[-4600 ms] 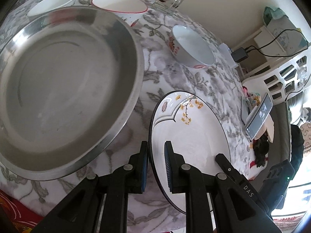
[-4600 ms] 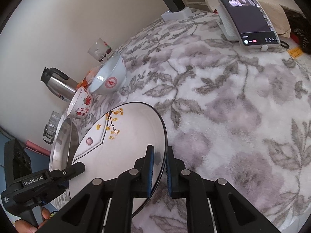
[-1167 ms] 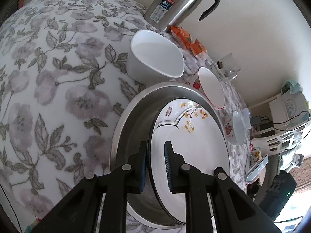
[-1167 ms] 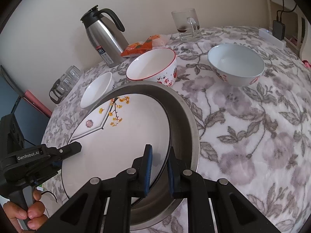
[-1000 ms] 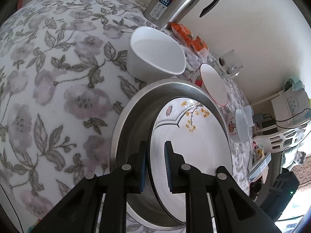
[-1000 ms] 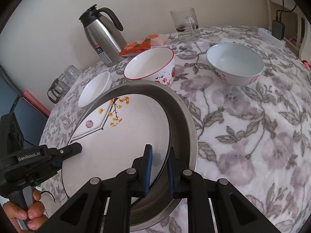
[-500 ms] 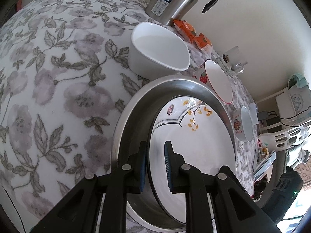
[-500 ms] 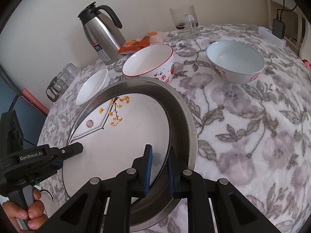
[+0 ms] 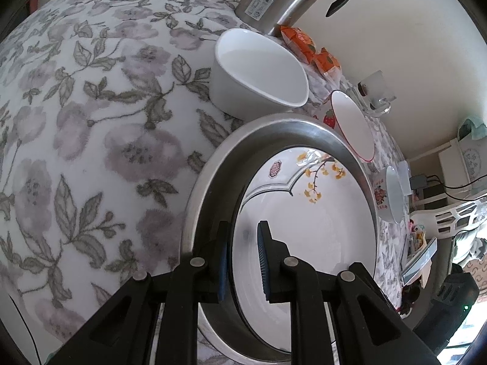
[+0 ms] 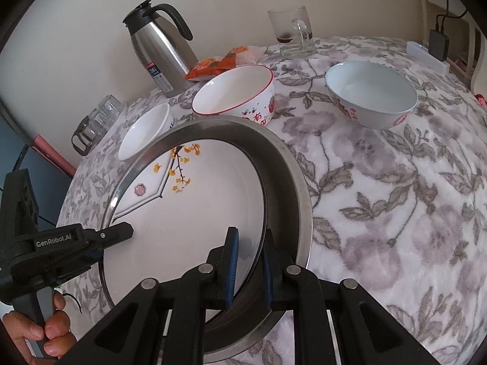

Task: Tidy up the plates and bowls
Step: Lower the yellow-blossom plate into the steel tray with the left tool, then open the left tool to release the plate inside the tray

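Observation:
A white plate point(image 9: 310, 231) with a yellow flower sprig lies tilted inside a wide steel dish point(image 9: 274, 124) on the flowered tablecloth. My left gripper point(image 9: 242, 243) is shut on the plate's left rim. My right gripper point(image 10: 249, 252) is shut on the opposite rim of the plate point(image 10: 197, 206), just inside the steel dish point(image 10: 292, 164). The left gripper point(image 10: 121, 232) also shows in the right wrist view, held by a hand at the lower left. A red-rimmed bowl point(image 10: 237, 91), a small white bowl point(image 10: 146, 130) and a pale blue bowl point(image 10: 369, 91) stand beyond the dish.
A steel thermos jug point(image 10: 161, 48), orange snack packets point(image 10: 219, 60) and a glass mug point(image 10: 292, 33) stand by the wall. Drinking glasses point(image 10: 97, 121) sit at the far left table edge. A charger and strip point(image 10: 432, 51) lie at the right.
Since the oldest frames both grippers have carried the flowered plate leftward across the table and into the steel dish. Over the last second it has barely shifted.

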{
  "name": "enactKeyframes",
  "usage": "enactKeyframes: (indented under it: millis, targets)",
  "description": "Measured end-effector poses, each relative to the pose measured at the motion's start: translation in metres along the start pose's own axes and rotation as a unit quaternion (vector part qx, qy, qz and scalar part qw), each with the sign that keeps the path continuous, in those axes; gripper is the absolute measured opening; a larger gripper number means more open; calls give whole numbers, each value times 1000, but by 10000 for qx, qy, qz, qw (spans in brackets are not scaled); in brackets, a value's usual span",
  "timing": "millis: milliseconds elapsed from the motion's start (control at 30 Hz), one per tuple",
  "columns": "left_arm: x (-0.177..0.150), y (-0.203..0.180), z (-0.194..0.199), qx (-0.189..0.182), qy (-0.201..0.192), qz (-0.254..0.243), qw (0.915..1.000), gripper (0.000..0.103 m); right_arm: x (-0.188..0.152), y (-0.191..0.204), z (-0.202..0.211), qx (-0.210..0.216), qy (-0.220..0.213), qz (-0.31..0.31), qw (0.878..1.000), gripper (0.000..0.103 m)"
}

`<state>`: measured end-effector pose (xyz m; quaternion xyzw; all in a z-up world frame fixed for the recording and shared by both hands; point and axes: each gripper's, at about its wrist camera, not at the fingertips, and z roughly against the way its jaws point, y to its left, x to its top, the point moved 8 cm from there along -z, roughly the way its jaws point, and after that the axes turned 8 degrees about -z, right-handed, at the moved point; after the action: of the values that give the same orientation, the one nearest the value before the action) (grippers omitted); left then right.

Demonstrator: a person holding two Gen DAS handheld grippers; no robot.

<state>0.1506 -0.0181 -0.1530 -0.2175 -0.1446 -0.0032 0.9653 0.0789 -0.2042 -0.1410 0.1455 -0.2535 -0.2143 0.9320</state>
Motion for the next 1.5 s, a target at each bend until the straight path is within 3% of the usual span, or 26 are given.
enactKeyframes:
  millis: [500, 800, 1200, 1367, 1500]
  targets:
    - [2, -1, -3, 168, -22, -126, 9998, 17, -1, 3, -1, -90, 12, 136, 9999, 18]
    - [2, -6, -2, 177, -38, -221, 9996, 26, 0, 1, 1, -97, -33, 132, 9999, 18]
    - [8, -10, 5, 336, -246, -386, 9984, 30, 5, -1, 11, -184, -257, 95, 9995, 19]
    - [16, -12, 19, 519, -615, -549, 9952, 32, 10, -4, 21, -146, -490, 35, 9987, 19]
    - [16, -14, 19, 515, -596, -602, 9951, 32, 11, -3, 21, -132, -501, 42, 9986, 19]
